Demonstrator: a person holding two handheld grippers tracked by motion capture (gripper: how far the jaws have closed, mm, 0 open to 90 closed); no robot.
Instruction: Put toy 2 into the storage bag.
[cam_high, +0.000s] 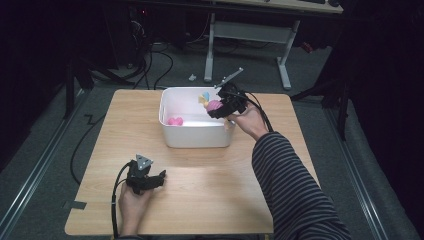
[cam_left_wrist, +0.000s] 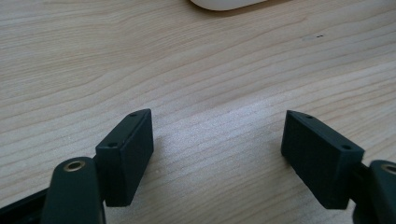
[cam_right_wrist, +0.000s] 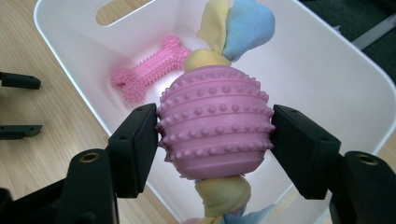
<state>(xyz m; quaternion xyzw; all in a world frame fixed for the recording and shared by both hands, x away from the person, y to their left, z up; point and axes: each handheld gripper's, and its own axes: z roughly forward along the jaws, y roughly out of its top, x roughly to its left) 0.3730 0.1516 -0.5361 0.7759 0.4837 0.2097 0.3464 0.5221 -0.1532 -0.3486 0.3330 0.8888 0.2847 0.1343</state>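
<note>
Lab (dark room, floor cables (cam_high: 160, 62)).

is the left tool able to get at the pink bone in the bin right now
Probably not easily. The left tool rests open on the table, the white bin has a tall wall, and the right tool holds the pink ball toy over it, above the pink bone.

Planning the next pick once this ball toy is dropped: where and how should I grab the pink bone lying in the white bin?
Grip the pink bone across its narrow middle shaft, coming straight down from above. It lies flat on the floor of the white bin, whose walls block any sideways approach. The knobbed ends are wider, so jaws set across the shaft should seat between them.
</note>
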